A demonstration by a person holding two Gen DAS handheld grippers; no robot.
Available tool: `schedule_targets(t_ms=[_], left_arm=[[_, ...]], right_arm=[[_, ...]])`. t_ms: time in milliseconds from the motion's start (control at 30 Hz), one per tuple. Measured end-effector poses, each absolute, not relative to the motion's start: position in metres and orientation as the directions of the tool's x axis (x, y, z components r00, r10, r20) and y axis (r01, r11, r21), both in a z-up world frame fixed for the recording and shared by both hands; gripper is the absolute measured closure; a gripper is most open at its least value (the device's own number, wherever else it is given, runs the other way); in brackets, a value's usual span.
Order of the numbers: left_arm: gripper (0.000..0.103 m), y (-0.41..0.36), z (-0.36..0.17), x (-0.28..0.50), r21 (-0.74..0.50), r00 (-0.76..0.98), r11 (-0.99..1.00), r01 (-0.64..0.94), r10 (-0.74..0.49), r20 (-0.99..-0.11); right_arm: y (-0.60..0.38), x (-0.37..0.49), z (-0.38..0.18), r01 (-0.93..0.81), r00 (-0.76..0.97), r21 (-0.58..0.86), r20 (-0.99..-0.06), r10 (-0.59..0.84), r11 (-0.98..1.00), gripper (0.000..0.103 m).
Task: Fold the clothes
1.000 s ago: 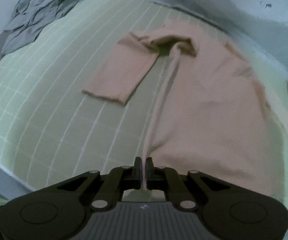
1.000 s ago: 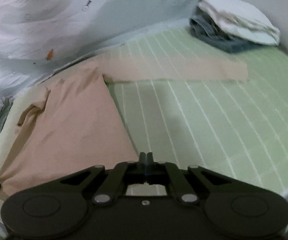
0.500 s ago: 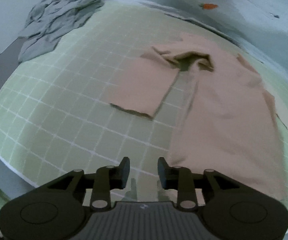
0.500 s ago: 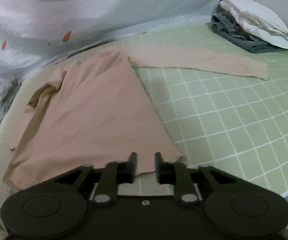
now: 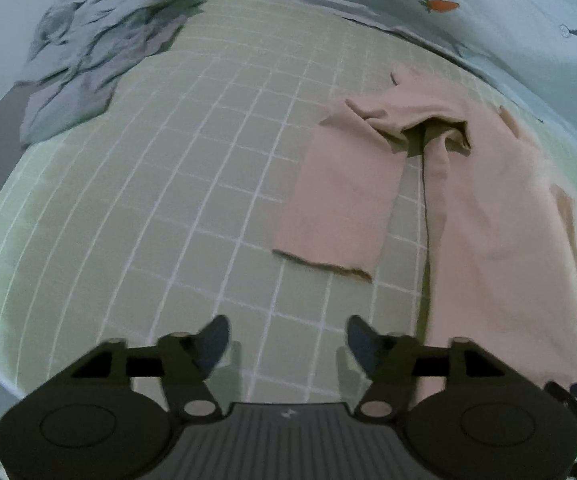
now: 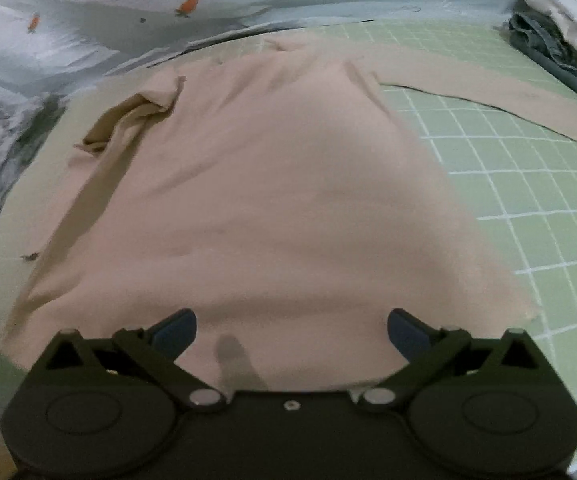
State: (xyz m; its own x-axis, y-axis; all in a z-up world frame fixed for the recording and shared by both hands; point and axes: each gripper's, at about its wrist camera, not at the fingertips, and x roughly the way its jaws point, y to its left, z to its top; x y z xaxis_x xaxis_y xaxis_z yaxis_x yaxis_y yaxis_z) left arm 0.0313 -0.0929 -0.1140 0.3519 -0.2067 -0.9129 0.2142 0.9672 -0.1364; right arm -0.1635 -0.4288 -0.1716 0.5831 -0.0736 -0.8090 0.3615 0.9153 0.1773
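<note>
Green gridded bedding (image 5: 192, 208) fills both of your views, with a pale blue sheet printed with small orange carrots (image 6: 88, 40) bunched along its far edge. On the bedding lies the beige long-sleeved top (image 6: 272, 184), spread flat. Its one sleeve (image 5: 340, 204) is folded down beside the body, and its other sleeve (image 6: 488, 92) stretches straight out toward the far right.

Your left gripper (image 5: 288, 336) points steeply down over bare bedding just left of the top's hem, its jaws opening with nothing between them. Your right gripper (image 6: 290, 328) tilts down over the top's lower body; its jaws are opening wide too, the fabric lying below them untouched by the blue pads (image 6: 176, 328).

Beyond the top, a crumpled grey garment (image 5: 104, 48) sits at the far left corner. A stack of folded white and dark grey-blue clothes (image 6: 560, 40) sits at the far right, cut off by the frame edge. Both views are soft with blur, so fine seams are hard to make out.
</note>
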Motion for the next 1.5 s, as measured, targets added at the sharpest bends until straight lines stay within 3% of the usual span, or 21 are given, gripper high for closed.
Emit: schedule_targets(t_ms=[167, 300, 467, 533, 567, 600, 633, 667, 867, 1500], left_arm=[[0.017, -0.1, -0.132, 0.057, -0.13, 0.334, 0.946, 0.296, -0.23, -0.914], [0.017, -0.108, -0.146, 0.075, -0.129, 0.316, 0.931, 0.342, -0.243, -0.917], [0.02, -0.114, -0.153, 0.089, -0.182, 0.309, 0.92, 0.348, -0.296, -0.904], [0.029, -0.116, -0.156, 0.092, -0.177, 0.315, 0.918, 0.355, -0.296, -0.902], [0.041, -0.118, -0.156, 0.092, -0.161, 0.327, 0.918, 0.363, -0.287, -0.9], [0.06, -0.119, -0.156, 0.092, -0.137, 0.341, 0.918, 0.373, -0.273, -0.9], [0.072, -0.12, -0.156, 0.092, -0.113, 0.351, 0.917, 0.383, -0.258, -0.9], [0.097, -0.118, -0.155, 0.093, -0.116, 0.349, 0.917, 0.382, -0.26, -0.9], [0.099, -0.095, -0.153, 0.093, -0.135, 0.351, 0.931, 0.339, -0.258, -0.9], [0.099, 0.051, -0.136, 0.068, 0.007, 0.478, 0.999, -0.047, 0.029, -0.878]], right_arm=[[-0.414, -0.157, -0.183, 0.457, 0.618, 0.111, -0.754, -0.225, 0.882, 0.0], [-0.396, -0.154, -0.191, 0.48, 0.617, 0.015, -0.717, -0.325, 0.877, 0.0], [-0.389, -0.159, -0.194, 0.53, 0.627, 0.013, -0.68, -0.381, 0.848, 0.0], [-0.385, -0.16, -0.197, 0.548, 0.632, 0.009, -0.66, -0.407, 0.837, 0.0], [-0.382, -0.16, -0.198, 0.556, 0.634, 0.008, -0.65, -0.419, 0.831, 0.0], [-0.38, -0.16, -0.198, 0.567, 0.632, 0.006, -0.644, -0.43, 0.824, 0.0], [-0.377, -0.161, -0.199, 0.577, 0.63, 0.004, -0.639, -0.442, 0.817, 0.0], [-0.375, -0.161, -0.199, 0.587, 0.627, 0.002, -0.634, -0.453, 0.81, 0.0], [-0.368, -0.164, -0.202, 0.612, 0.629, 0.002, -0.607, -0.485, 0.791, 0.0], [-0.369, -0.166, -0.206, 0.609, 0.649, 0.004, -0.577, -0.496, 0.793, 0.0]])
